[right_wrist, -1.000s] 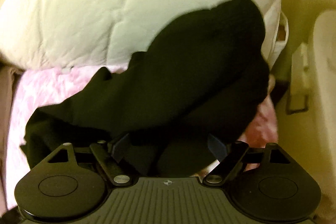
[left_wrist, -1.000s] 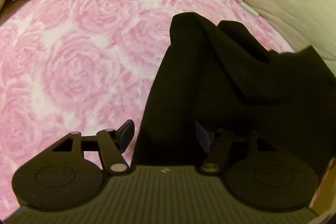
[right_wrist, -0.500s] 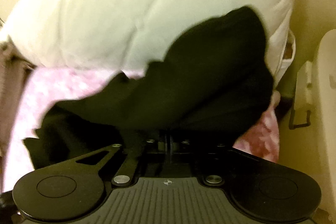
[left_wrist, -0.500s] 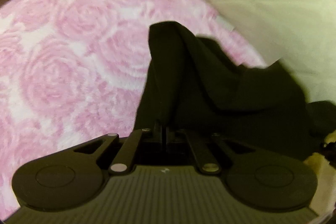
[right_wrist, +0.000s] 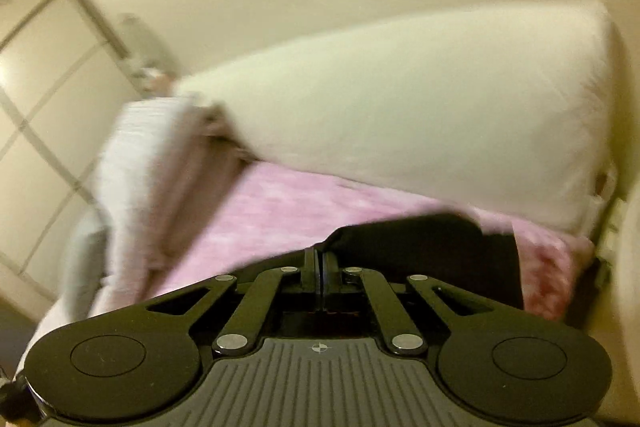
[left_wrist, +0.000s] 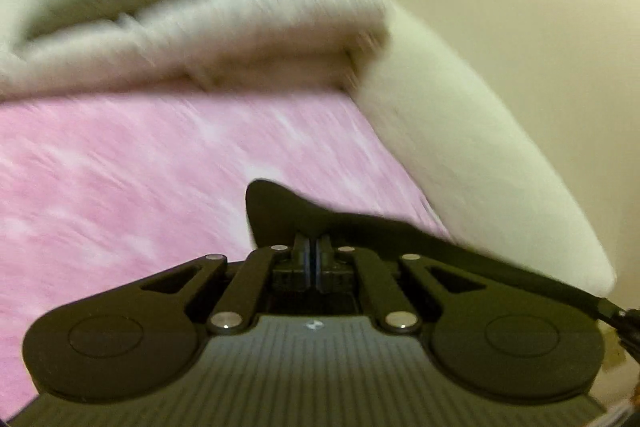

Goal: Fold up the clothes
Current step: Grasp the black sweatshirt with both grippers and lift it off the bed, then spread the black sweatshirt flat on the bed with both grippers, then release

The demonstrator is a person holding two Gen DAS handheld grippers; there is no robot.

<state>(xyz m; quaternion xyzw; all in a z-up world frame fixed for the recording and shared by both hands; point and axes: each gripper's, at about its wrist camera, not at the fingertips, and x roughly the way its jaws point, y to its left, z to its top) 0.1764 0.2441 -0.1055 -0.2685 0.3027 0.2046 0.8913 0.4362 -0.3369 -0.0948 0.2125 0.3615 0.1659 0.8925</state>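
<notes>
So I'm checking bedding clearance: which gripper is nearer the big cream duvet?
Right, going by each view. The right gripper faces the cream duvet head-on, over the black garment. For the left gripper, the duvet lies off to its right.

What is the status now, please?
Left gripper and right gripper both shut on black cloth garment. Garment stretched above pink rose-patterned blanket. Nothing in the way.
</notes>
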